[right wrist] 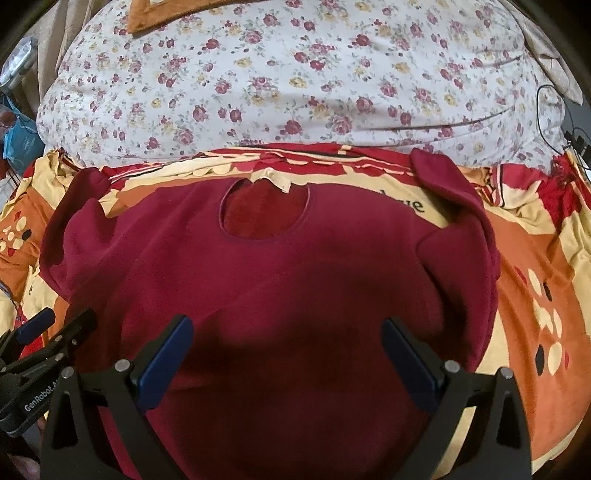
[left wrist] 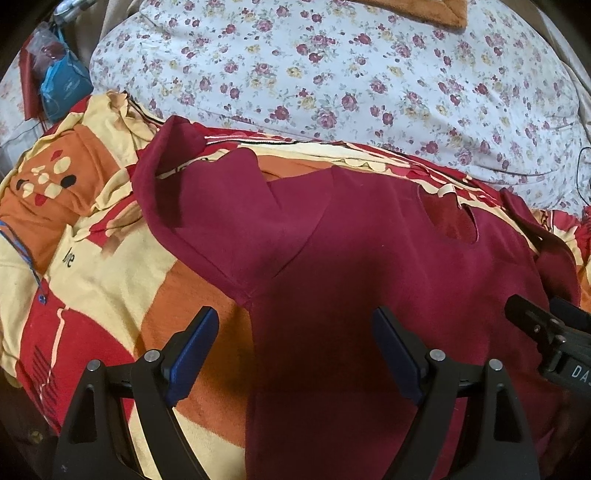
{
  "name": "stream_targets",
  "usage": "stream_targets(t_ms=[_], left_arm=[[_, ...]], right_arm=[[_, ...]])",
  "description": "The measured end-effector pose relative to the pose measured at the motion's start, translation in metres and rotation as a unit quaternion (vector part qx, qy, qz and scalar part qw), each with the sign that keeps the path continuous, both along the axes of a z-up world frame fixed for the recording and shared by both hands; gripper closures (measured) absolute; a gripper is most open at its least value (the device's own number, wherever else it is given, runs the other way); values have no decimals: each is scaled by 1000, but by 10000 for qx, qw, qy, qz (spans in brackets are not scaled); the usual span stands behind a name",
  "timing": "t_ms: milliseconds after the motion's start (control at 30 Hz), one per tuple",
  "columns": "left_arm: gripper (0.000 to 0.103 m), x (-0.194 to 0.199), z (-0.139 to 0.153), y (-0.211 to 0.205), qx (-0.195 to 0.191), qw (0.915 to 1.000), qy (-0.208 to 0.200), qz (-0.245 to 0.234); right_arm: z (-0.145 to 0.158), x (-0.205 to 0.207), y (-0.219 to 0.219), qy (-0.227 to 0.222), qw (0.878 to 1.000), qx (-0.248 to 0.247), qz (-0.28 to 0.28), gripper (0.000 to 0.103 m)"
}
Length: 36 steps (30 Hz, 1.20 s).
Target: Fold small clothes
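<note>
Behind everything, a big floral pillow point(left wrist: 332, 74) across the far side, white with small red and yellow roses; an orange cloth point(left wrist: 417, 11) on its far edge. Nearer, a blanket point(left wrist: 110, 266) in red, orange and cream blocks spread over the bed, printed with petal shapes and part of a black word. Lying flat on that blanket, a maroon sweater point(right wrist: 277, 288), front up, round neck opening point(right wrist: 264, 212) toward the pillow with a pale label at its rim. Left sleeve point(left wrist: 221, 221) angled out over the blanket and creased along its length, cuff end turned toward the pillow. Right sleeve point(right wrist: 461, 221) bent up beside the body, its upper part lying over the printed word. Hem end of the sweater closest to both cameras, running under the lower edge of each view.

Left gripper point(left wrist: 295, 354) spread wide, nothing between its blue pads point(left wrist: 192, 354), hovering over the sweater's left side where the sleeve joins the body; one finger above the blanket, the other above the maroon cloth. Right gripper point(right wrist: 288, 365) likewise spread wide and empty, both fingers above the middle of the sweater's body, shadow falling on the fabric beneath. Each gripper showing at the edge of the other's view, near one another over the lower half of the garment.

At far left, past the blanket, a blue bag point(left wrist: 62, 88) hanging by a dark red cloth. At far right, a thin black cable point(right wrist: 554, 122) trailing over the pillow's corner.
</note>
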<state>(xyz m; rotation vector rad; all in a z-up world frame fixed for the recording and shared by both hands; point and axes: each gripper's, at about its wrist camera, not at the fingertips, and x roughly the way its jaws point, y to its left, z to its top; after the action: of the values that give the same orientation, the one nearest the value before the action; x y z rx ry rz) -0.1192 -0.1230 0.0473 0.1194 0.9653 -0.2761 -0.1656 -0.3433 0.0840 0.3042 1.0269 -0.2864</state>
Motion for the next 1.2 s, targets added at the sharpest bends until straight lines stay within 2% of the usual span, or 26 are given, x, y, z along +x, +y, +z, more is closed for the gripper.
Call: stream_targets(t_ms=[367,500,1200], left_arm=[[27,5,-3,0,22,10000,20,19],[32,7,-3,1,22,10000,30,27],[32,22,3,17,-75,9998,-32,194]], right_arm=[[-4,6,-2,24,10000,7,-13,0],[-4,10,-1,39,10000,-40,25,0],[-1,25,9,23,9996,-185,190,0]])
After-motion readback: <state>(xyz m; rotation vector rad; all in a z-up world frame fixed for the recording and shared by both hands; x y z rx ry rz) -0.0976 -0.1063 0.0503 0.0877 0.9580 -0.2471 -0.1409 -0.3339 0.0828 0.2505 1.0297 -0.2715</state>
